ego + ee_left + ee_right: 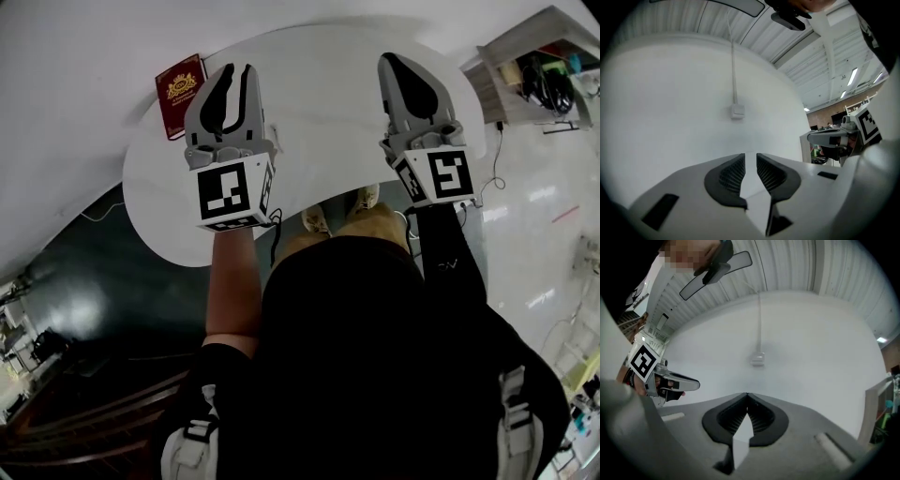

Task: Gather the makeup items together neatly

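Matt grey plastic left gripper [238,68], ribbed pads [729,176] perhaps rubber; smooth table [319,84]

White round table [319,84], flat red gold-crested case [180,94] at its edge

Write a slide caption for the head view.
Left gripper open, right gripper shut, both empty, above white table and red booklet.

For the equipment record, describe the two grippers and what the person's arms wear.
The left gripper and right gripper have light grey shells with black ribbed pads that taper to points. Each carries a white cube printed with black square markers. A thin black cable hangs by the left cube. The right arm wears a long black sleeve, the left only a short black sleeve.
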A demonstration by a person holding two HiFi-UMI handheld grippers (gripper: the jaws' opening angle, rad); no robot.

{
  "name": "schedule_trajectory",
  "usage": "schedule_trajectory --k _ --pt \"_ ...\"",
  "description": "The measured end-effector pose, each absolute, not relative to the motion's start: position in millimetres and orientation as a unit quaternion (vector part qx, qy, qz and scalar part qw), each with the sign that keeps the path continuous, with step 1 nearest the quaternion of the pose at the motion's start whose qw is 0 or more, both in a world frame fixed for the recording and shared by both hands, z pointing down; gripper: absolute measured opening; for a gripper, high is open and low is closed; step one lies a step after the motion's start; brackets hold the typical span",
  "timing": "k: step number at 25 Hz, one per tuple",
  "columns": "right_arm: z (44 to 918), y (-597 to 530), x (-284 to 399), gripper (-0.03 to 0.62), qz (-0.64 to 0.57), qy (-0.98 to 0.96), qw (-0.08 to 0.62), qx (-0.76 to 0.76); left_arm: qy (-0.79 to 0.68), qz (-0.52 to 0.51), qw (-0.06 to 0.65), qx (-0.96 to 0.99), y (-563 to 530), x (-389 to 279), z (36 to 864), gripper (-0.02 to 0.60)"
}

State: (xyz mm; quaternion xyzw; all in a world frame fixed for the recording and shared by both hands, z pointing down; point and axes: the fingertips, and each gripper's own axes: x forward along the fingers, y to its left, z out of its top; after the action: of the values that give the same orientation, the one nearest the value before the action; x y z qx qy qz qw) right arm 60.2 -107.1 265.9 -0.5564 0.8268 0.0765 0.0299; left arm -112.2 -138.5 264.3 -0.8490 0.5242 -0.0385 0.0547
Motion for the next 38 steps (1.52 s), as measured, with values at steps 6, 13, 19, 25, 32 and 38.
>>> schedule_trajectory --k 6,13,19,25,32,38 --pt "265.9 -93.2 135.3 0.005 0.078 0.78 0.022 -0.62 0.442 -0.027 0.05 -0.895 -146.2 -25.9 267.4 0.071" --pt "267.3 -77.5 196.5 0.005 0.075 0.734 0.012 -0.675 0.372 -0.033 0.042 -0.927 -151.2 47.7 279.2 0.071" --pt "269.7 -64.8 228.5 0.005 0.063 0.714 0.016 -0.697 0.316 -0.047 0.038 -0.947 -137.5 95.0 289.3 0.071" --pt "277.4 -59.8 244.1 0.005 0.052 0.708 0.022 -0.704 0.201 -0.172 0.066 -0.962 -119.4 150.7 359.1 0.071" --pt "282.6 -47.4 280.7 0.005 0.049 0.688 0.025 -0.724 -0.043 -0.331 0.201 -0.921 -81.2 201.2 486.4 0.071" --pt "293.7 -34.5 321.3 0.005 0.043 0.665 0.009 -0.746 -0.227 -0.486 0.248 -0.807 -67.3 195.7 601.3 0.071"
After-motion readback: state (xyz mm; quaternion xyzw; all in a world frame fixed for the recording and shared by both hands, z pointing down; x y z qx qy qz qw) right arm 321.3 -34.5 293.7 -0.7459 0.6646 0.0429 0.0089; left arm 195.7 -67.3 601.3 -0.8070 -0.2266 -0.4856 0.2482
